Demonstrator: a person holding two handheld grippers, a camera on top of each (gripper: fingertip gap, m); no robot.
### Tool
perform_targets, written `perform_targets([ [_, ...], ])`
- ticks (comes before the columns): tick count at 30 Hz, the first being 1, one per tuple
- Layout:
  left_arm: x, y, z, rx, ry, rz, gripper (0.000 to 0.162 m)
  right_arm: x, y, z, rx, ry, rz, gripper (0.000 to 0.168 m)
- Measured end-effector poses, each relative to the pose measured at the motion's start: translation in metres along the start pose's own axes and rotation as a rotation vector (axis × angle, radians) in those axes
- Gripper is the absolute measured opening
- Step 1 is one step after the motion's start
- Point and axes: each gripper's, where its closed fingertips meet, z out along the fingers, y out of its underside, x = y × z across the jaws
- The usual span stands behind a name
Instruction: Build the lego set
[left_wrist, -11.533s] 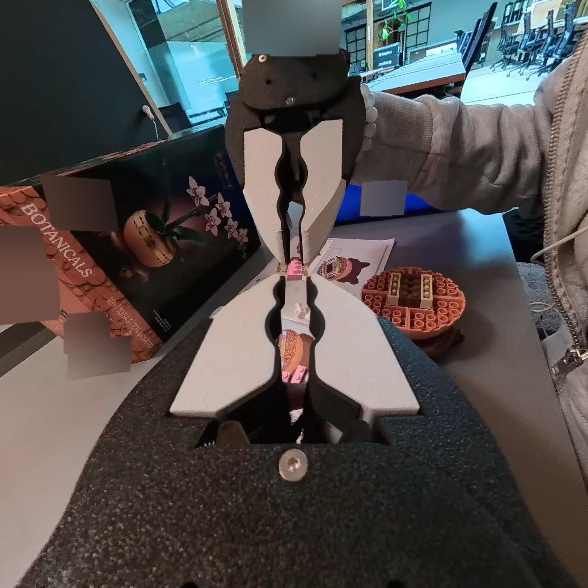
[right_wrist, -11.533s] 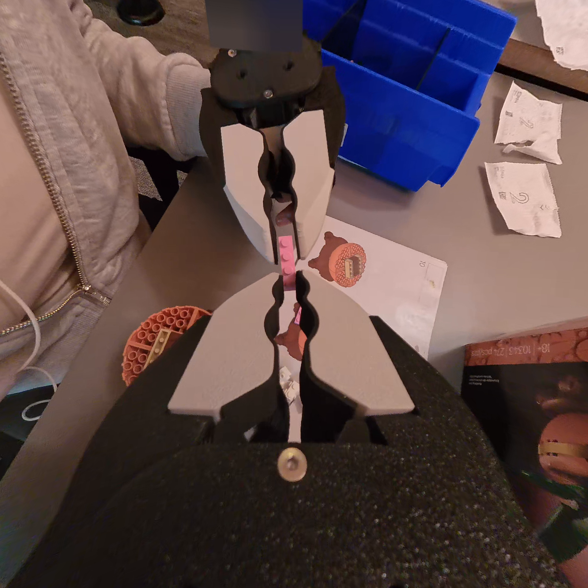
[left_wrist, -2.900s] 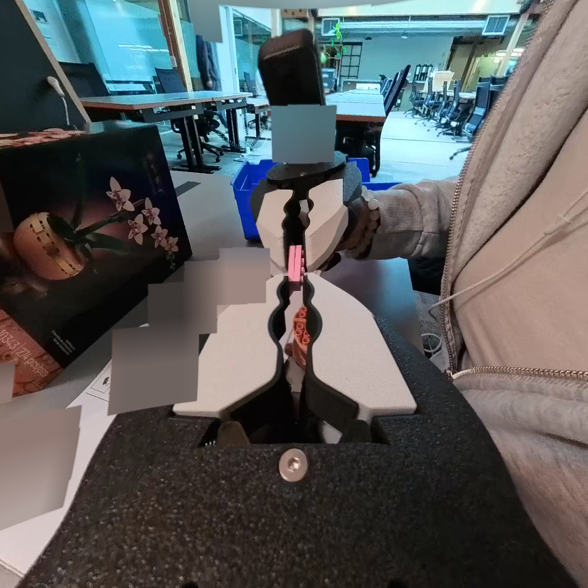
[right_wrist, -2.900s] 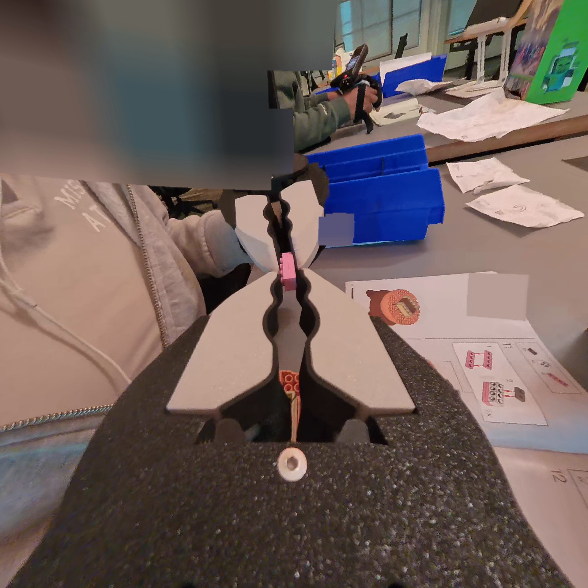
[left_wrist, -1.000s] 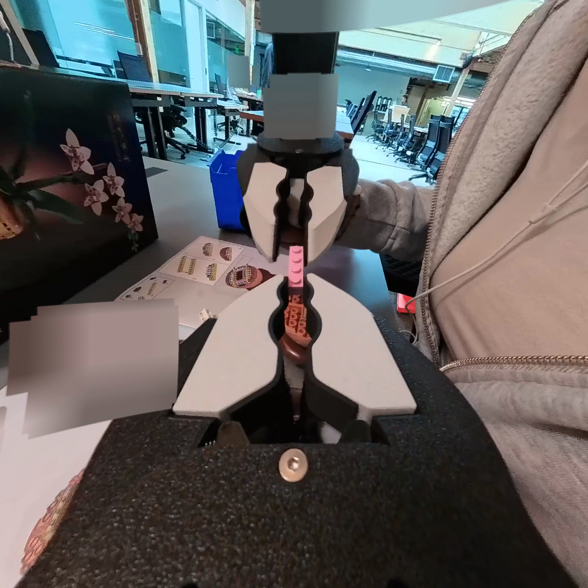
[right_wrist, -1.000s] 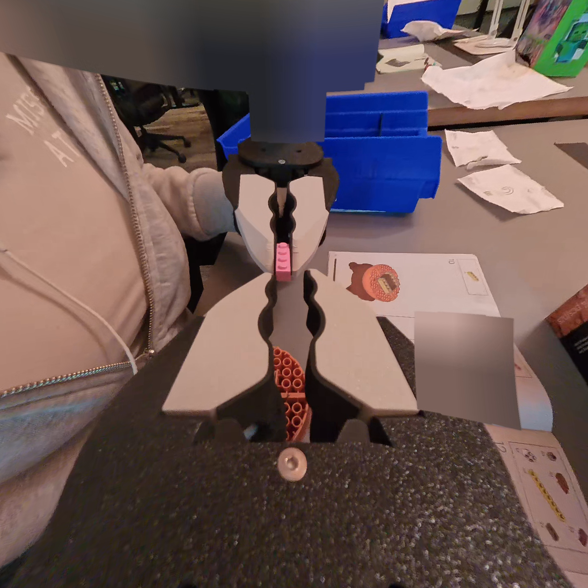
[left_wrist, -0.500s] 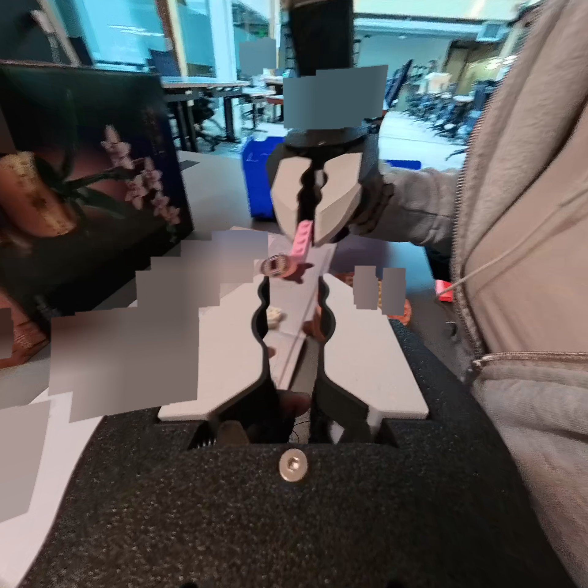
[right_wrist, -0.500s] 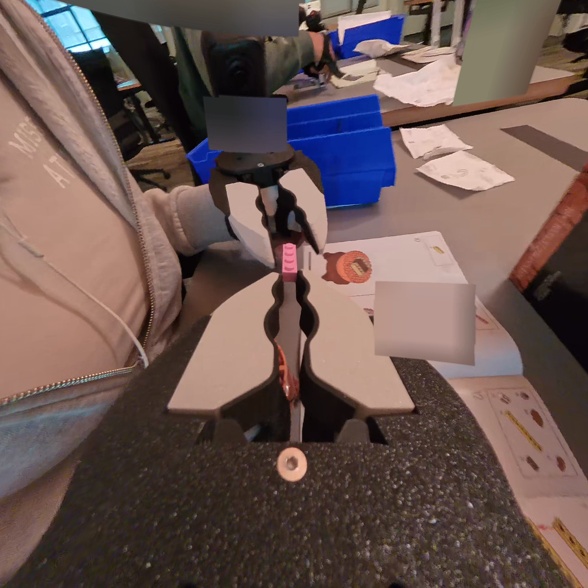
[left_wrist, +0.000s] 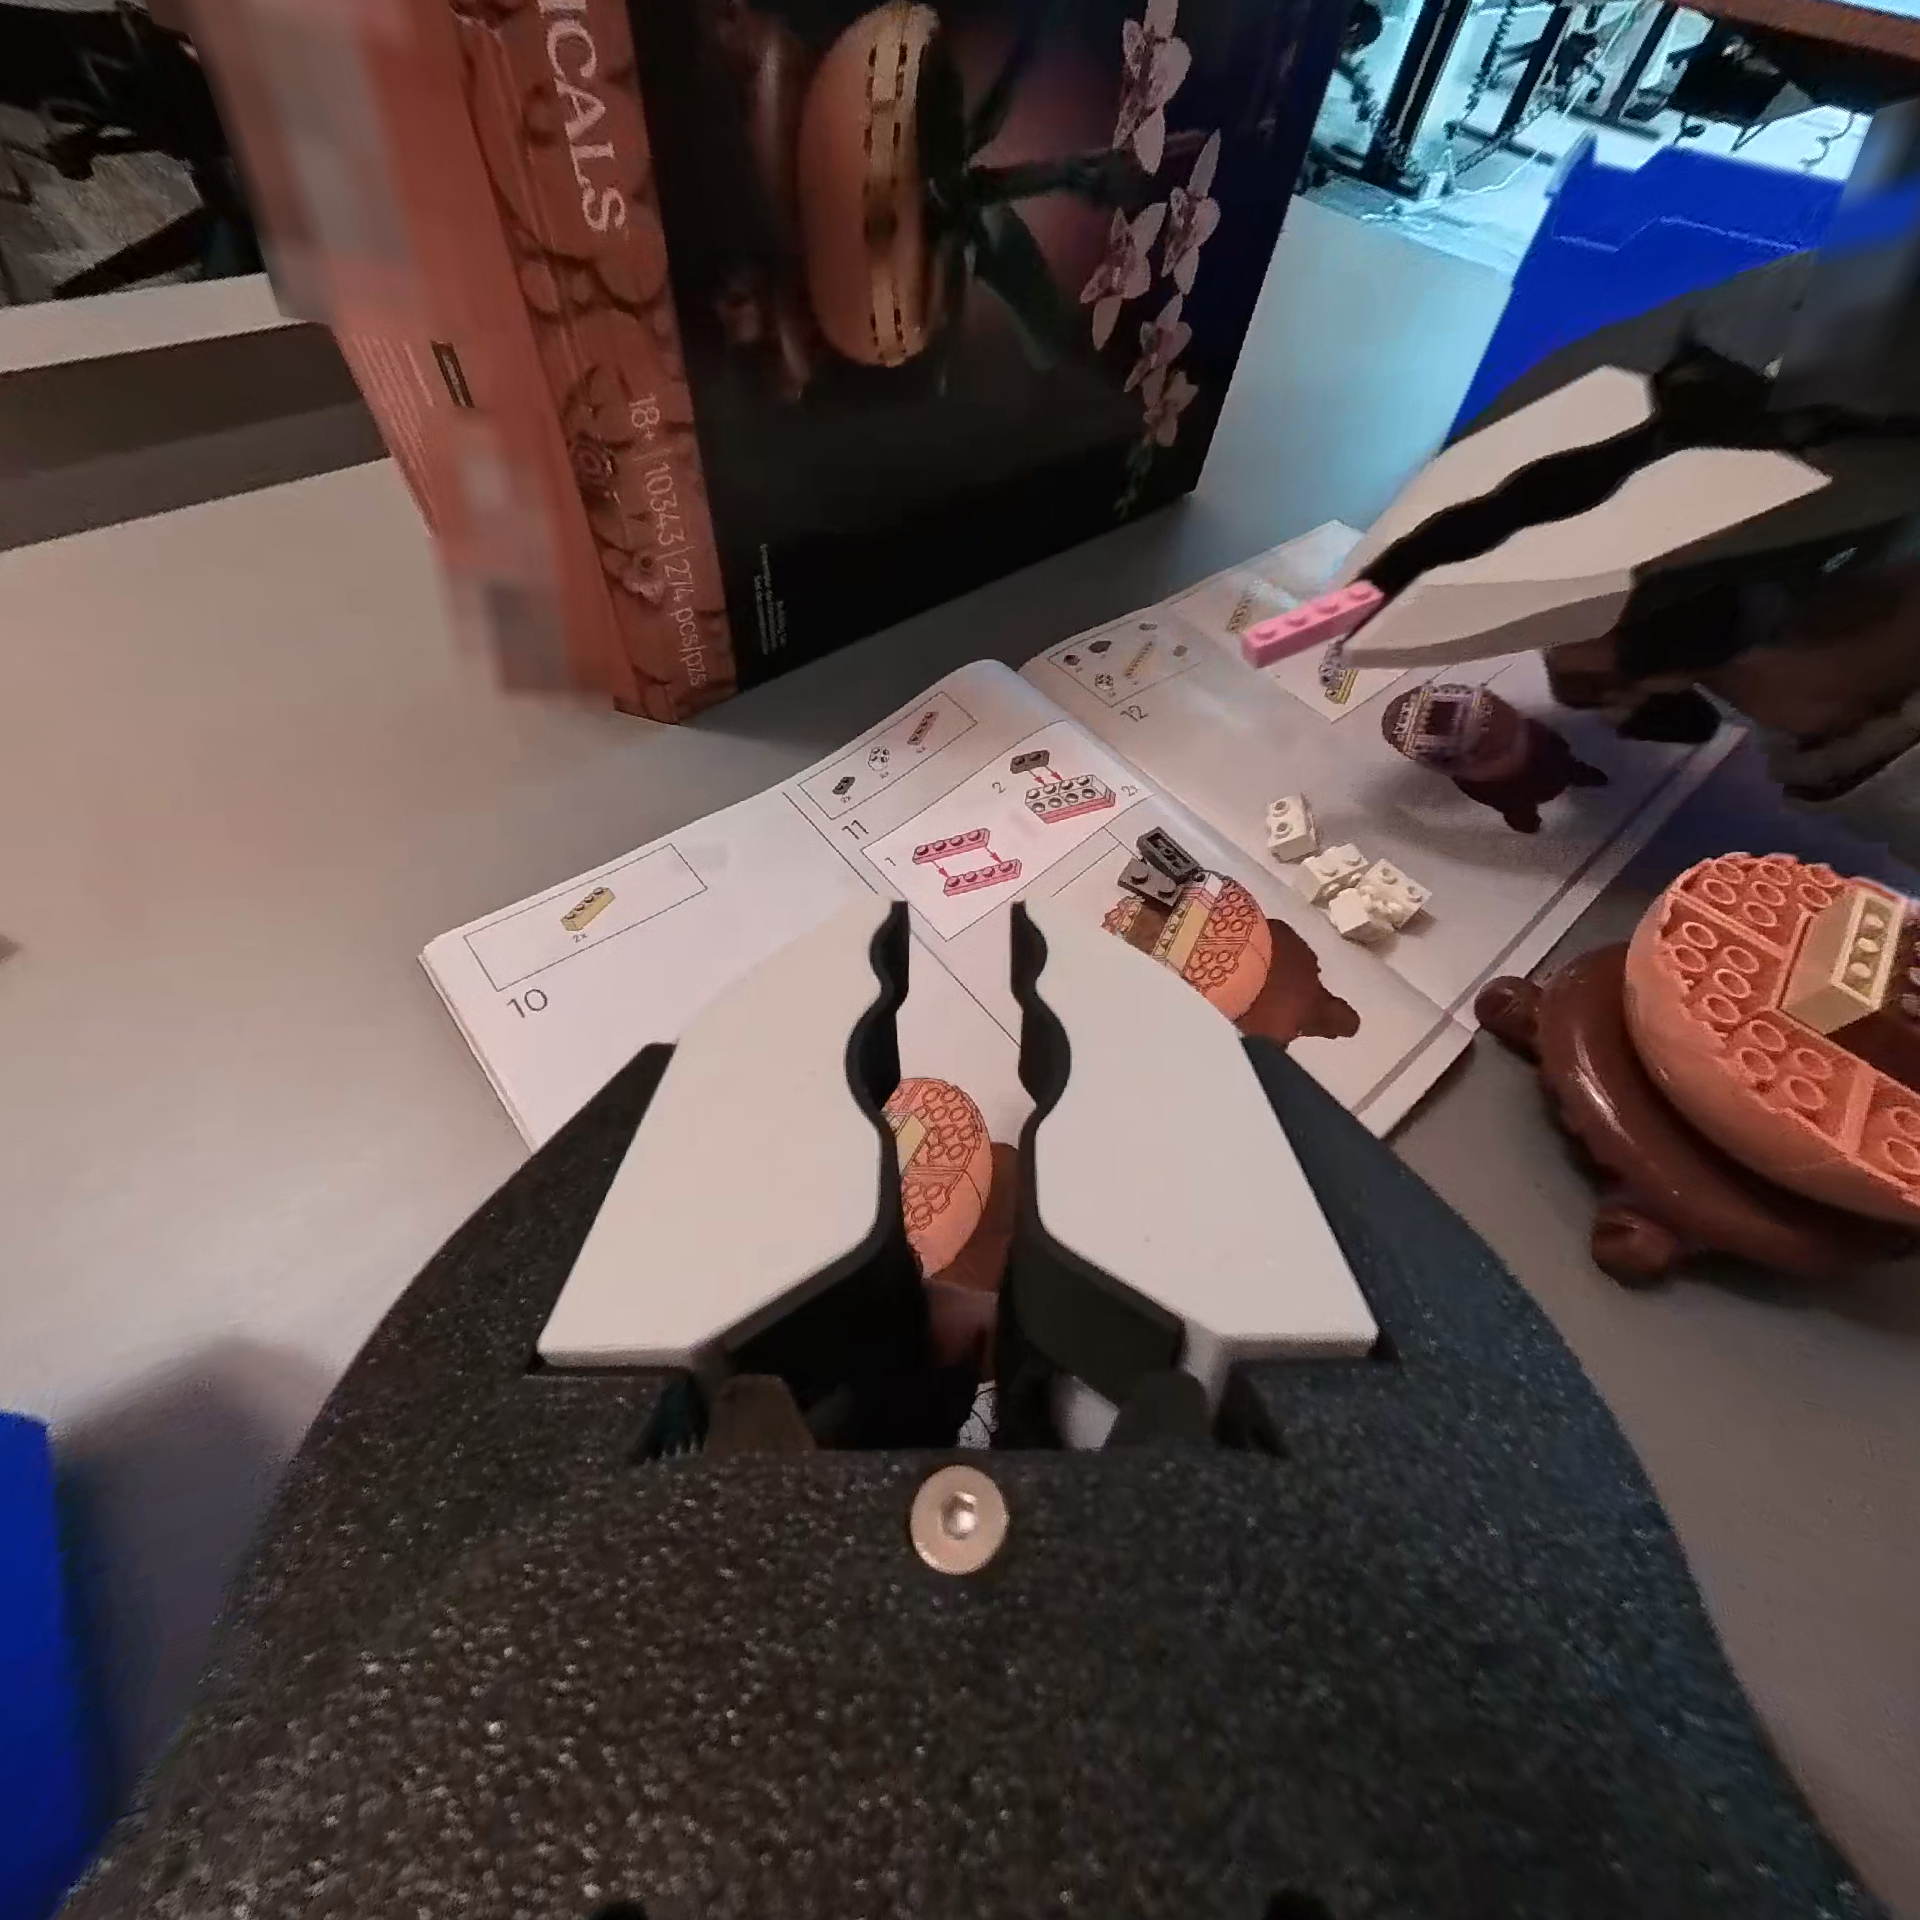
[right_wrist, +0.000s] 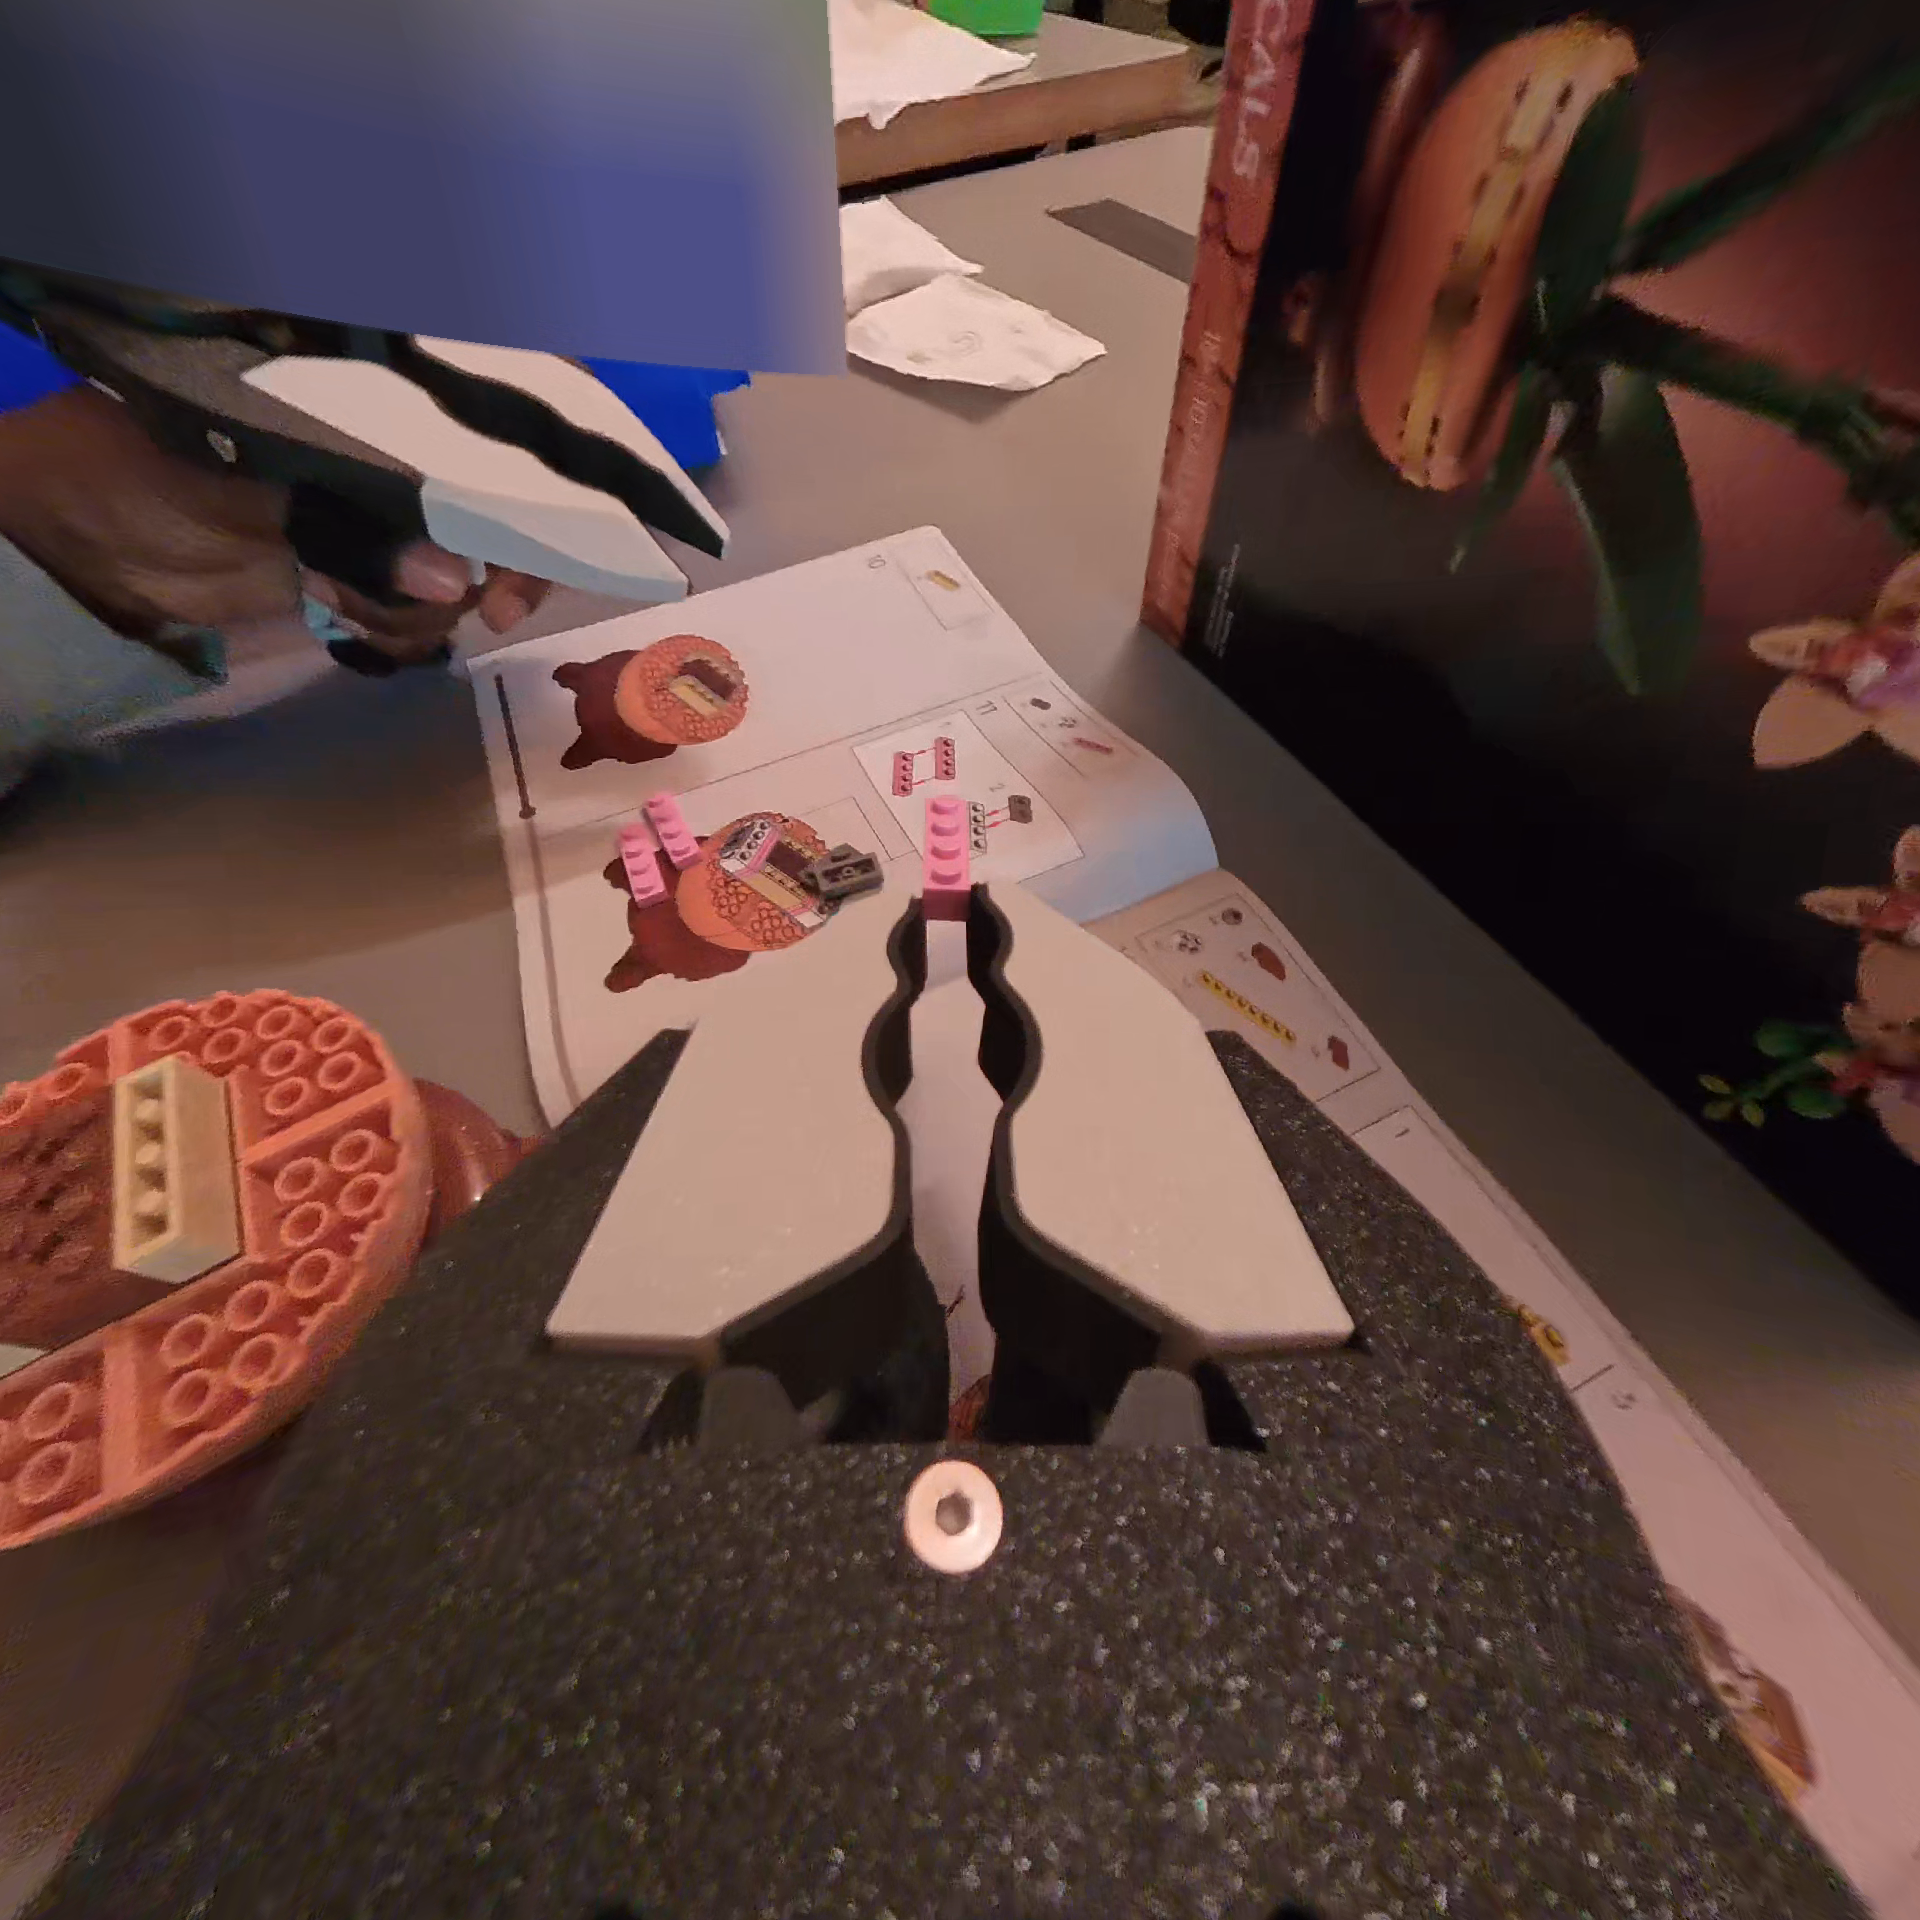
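The right claw (right_wrist: 948, 914) was closed on one end of a narrow pink brick (right_wrist: 945, 857), a single row of studs, which stuck out past the tips above the open instruction booklet (right_wrist: 831, 665); in the left wrist view the same brick (left_wrist: 1311, 636) jutted level from the claw's tips over the booklet's far page. The left claw (left_wrist: 954, 914) was parted by a moderate gap and held nothing, hovering over the near pages of the booklet (left_wrist: 644, 935). On the grey bench (left_wrist: 208, 790), just beside the booklet, stood the round build (left_wrist: 1766, 1091): a salmon studded disc on a dark brown footed base, tilted in the view, with a tan brick (left_wrist: 1127, 956) pressed on top. Loose on the booklet lay two dark grey small plates (left_wrist: 1158, 864), a cluster of cream pieces (left_wrist: 1345, 862) and, in the right wrist view, two more pink bricks (right_wrist: 657, 847) side by side. The set's box (left_wrist: 831, 312), dark with an orchid picture, stood upright behind the booklet.
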Motion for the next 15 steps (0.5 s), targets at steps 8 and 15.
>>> perform_targets([
  [8, -0.004, 0.001, 0.002, 0.031, 0.032, -0.051, 0.012, 0.006, -0.003, -0.005, 0.087, -0.001, 0.068, 0.007],
  [15, -0.001, 0.001, 0.000, 0.043, 0.071, -0.074, 0.011, -0.006, 0.014, 0.010, -0.068, -0.014, -0.045, 0.007],
])
